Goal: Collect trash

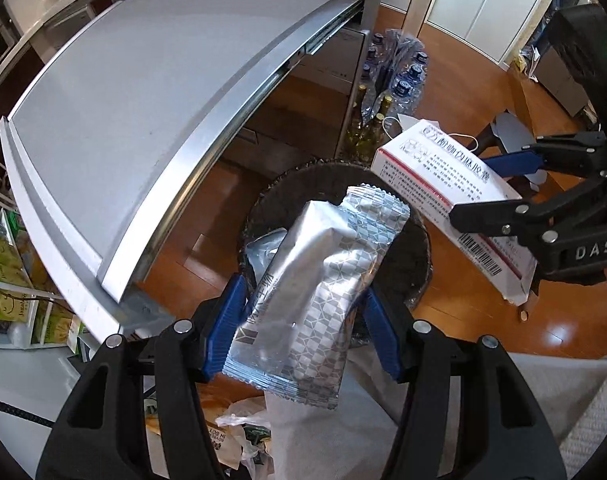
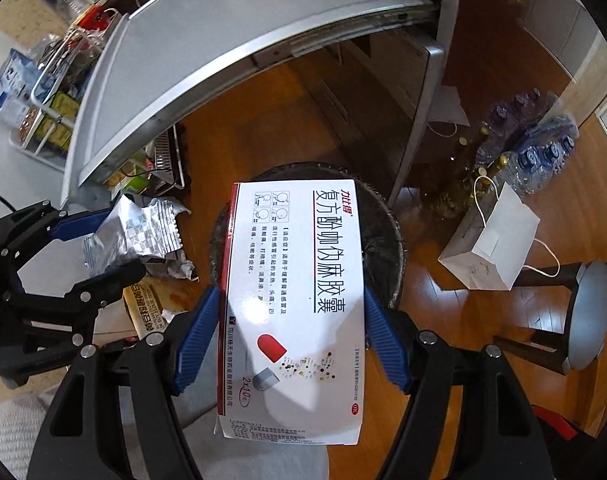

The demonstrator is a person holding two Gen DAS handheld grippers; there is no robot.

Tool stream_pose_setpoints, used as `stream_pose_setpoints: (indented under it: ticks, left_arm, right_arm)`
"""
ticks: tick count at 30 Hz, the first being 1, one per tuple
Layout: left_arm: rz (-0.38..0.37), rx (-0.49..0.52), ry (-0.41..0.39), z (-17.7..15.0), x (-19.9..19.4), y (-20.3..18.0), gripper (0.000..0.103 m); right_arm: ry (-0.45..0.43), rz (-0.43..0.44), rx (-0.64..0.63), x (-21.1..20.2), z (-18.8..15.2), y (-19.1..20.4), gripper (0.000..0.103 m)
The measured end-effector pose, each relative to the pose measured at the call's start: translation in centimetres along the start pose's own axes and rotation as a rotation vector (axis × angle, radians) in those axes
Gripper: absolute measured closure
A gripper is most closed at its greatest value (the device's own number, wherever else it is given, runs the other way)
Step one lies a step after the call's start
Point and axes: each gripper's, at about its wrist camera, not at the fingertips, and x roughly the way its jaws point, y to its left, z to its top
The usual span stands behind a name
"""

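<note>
Floor (image 2: 263, 120) was glossy orange-brown wood w/ glare patches. Grey desk (image 1: 135, 112) w/ metal edge filled the 10 o'clock side, dark cabinet fronts (image 2: 367, 92) under it. White cupboard doors (image 1: 487, 4) stood at 1 o'clock in left view. Shrink-wrapped water bottles (image 2: 539, 152) and gold-capped bottles (image 1: 377, 124) sat on floor at 2 o'clock in right view, white paper bag (image 2: 491, 236) beside them, round grey stool (image 2: 593, 312) at 3 o'clock.

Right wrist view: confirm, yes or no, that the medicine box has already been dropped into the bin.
No: the white medicine box sits clamped between the right gripper fingers above the dark round bin.
</note>
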Motion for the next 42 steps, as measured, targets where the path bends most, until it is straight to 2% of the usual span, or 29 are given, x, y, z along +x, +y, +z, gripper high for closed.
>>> stream_pose_setpoints:
  ticks: [5, 6, 7, 9, 12, 16, 20, 22, 27, 34, 35, 42]
  left_arm:
    - [-0.024, -0.016, -0.004, 0.1, 0.7, -0.1, 0.042]
    - [-0.038, -0.02, 0.007, 0.2, 0.9, -0.1, 0.039]
    - [-0.032, -0.021, 0.009, 0.4, 0.9, -0.1, 0.034]
    - [-0.015, -0.018, 0.0, 0.5, 0.6, -0.1, 0.032]
    - [0.007, -0.028, -0.015, 0.6, 0.0, 0.0, 0.021]
    - [0.008, -0.061, -0.042, 0.7, -1.5, 0.9, 0.021]
    - [0.009, -0.095, -0.066, 1.1, -2.8, 1.5, 0.02]
    - [0.01, -0.119, -0.071, 1.4, -3.3, 1.8, 0.016]
    - [0.003, -0.184, -0.1, 2.3, -4.6, 2.1, 0.015]
    - [0.054, -0.242, -0.21, 3.7, -7.9, 3.1, 0.014]
    - [0.063, -0.25, -0.227, 3.9, -8.3, 3.2, 0.011]
    - [0.126, -0.341, -0.358, 5.6, -12.3, 6.2, 0.008]
  right_arm:
    - [0.008, 0.001, 0.024, 0.8, 0.4, -0.5, 0.032]
    - [0.008, 0.002, 0.033, 0.8, 0.5, -0.6, 0.031]
    - [0.004, 0.002, 0.04, 0.7, 0.6, -0.8, 0.03]
    - [-0.01, -0.007, 0.044, 0.3, 0.7, -0.9, 0.022]
    - [-0.029, -0.011, 0.049, -0.4, 0.8, -1.3, 0.018]
    - [-0.057, -0.028, 0.04, -1.6, 1.2, -1.4, 0.017]
    - [-0.11, -0.081, 0.006, -3.5, 1.6, -0.7, 0.012]
    - [-0.121, -0.1, -0.007, -4.1, 1.8, -0.4, 0.01]
    - [-0.175, -0.106, -0.026, -6.1, 2.7, 0.8, 0.009]
    - [-0.329, -0.08, -0.041, -10.1, 4.8, 2.9, 0.008]
    - [-0.357, -0.075, -0.044, -10.8, 5.4, 3.2, 0.006]
    - [-0.49, -0.035, -0.083, -14.0, 8.8, 5.4, 0.005]
